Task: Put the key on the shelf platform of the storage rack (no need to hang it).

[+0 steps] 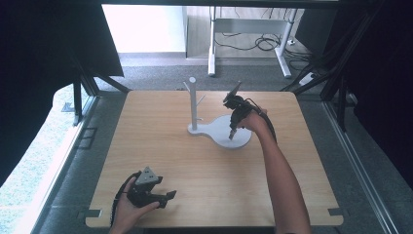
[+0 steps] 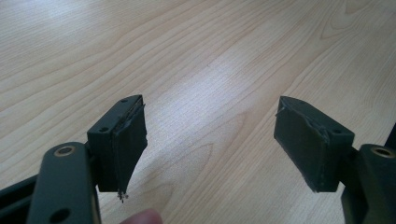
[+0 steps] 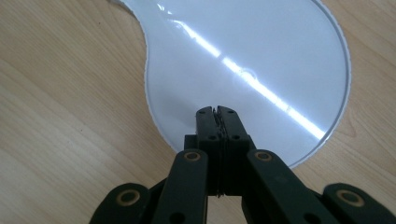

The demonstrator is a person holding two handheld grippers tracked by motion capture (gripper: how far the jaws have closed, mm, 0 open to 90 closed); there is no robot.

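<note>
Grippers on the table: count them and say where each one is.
2. The left gripper is held near the table's near-left edge, jaws open. The right gripper points down over the white stand base, jaws shut.

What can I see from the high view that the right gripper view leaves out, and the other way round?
The high view alone takes in the stand's upright post, the left tool held open near the table's front edge, and the floor beyond. The right gripper view alone shows, close up, that the right tool is shut with nothing between its jaws, and a bright glare streak on the base. Both show the white base and the wooden table.
</note>
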